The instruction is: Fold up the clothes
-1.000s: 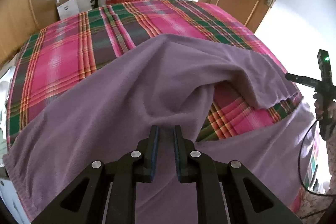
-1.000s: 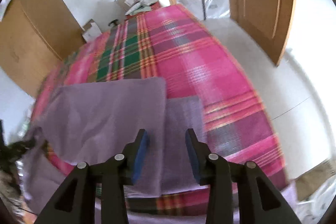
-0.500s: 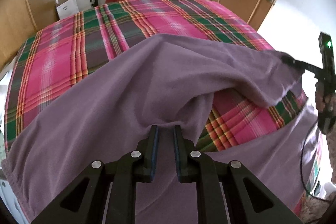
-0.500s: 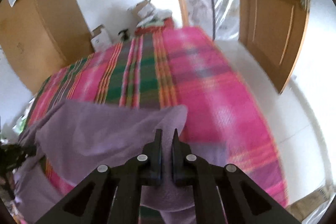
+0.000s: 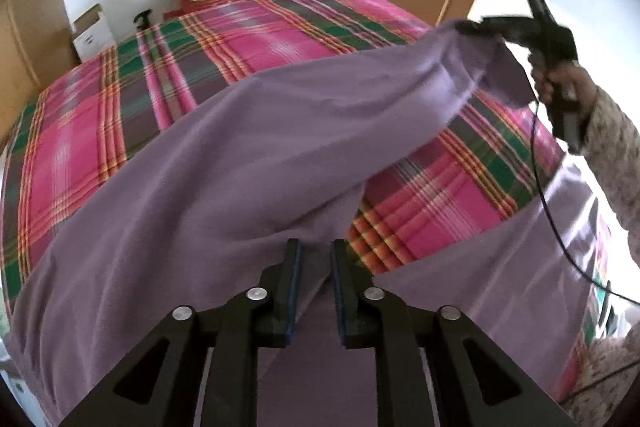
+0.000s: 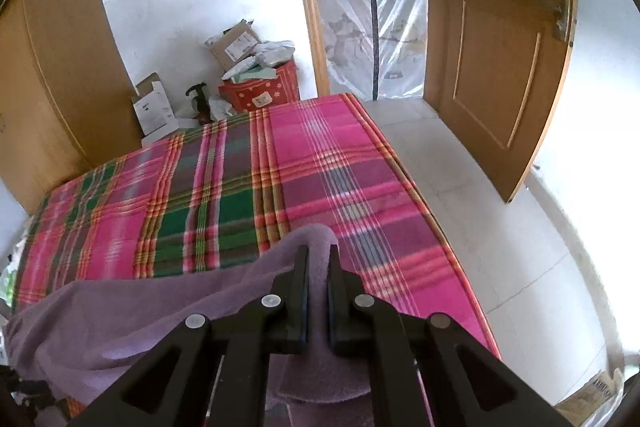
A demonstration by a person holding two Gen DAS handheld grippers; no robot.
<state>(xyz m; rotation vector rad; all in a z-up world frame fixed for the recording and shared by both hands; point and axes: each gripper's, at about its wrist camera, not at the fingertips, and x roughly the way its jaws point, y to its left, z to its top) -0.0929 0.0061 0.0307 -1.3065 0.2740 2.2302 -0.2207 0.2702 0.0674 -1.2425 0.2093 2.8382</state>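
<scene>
Gripping purple garment with both: left gripper clamped on its near edge, right gripper pinching a corner lifted above plaid bed; rest draped across bed.

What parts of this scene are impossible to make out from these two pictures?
- Left wrist view: the purple garment hides its own shape; its lower part leaves the frame.
- Right wrist view: the left gripper is lost in the dark corner.
- Right wrist view: print on the cardboard box is too small.
</scene>
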